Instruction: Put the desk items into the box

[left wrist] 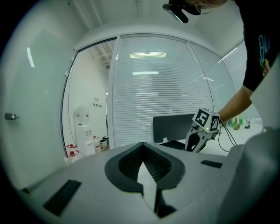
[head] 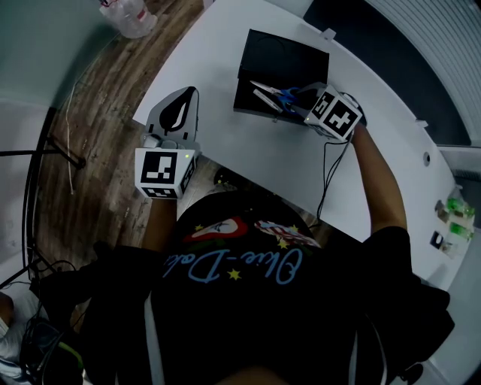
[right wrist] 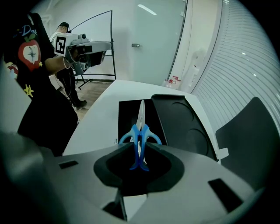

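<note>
A black box (head: 279, 66) lies open at the far side of the white desk (head: 218, 68). My right gripper (head: 299, 99) is shut on blue-handled scissors (head: 275, 95) and holds them over the box. In the right gripper view the scissors (right wrist: 140, 133) sit handle-first between the jaws of that gripper (right wrist: 139, 153), with the blades pointing out over the box's dark inside (right wrist: 130, 117). My left gripper (head: 191, 95) hovers by the desk's near left edge, shut and with nothing in it (left wrist: 142, 146). From the left gripper view the right gripper (left wrist: 199, 139) shows beside the box.
Water bottles (head: 129, 15) stand on the wooden floor beyond the desk's left corner. A cable (head: 326, 179) runs from the right gripper across the desk. Small green items (head: 455, 210) sit at the far right. A dark chair back (right wrist: 250, 131) stands right of the box.
</note>
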A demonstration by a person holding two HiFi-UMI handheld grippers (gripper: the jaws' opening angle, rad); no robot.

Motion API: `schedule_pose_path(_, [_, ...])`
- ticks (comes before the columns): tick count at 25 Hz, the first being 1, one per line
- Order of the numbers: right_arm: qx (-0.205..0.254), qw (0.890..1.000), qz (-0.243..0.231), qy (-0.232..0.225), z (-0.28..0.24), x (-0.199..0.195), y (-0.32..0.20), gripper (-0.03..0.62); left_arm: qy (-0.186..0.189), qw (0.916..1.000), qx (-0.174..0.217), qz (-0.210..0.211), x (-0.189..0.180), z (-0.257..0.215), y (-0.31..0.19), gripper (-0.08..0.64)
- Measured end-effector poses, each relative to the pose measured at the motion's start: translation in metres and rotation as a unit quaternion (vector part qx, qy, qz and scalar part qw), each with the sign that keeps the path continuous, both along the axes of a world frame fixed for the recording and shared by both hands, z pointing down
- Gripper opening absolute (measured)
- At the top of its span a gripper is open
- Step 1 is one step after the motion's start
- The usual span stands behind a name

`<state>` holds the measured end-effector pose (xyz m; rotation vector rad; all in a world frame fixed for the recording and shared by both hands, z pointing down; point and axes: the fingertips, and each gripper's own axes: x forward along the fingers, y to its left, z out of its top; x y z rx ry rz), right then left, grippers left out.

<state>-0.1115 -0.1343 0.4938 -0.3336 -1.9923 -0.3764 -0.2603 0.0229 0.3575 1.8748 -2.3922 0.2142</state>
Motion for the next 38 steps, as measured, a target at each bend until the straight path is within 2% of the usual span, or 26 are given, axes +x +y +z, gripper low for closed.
schedule_pose_path(22, [-0.026,0.999,-0.004,0.040,0.026,-0.013,-0.012,0.091,-0.003,0.9993,-0.006,-0.037,-0.012,0.003,0.005,0.006])
schedule_pose_path(38, [-0.041,0.998,0.020,0.046,0.035,-0.023,-0.015,0.091,-0.006,0.9989,-0.005,-0.047,-0.018,0.001,0.009,0.006])
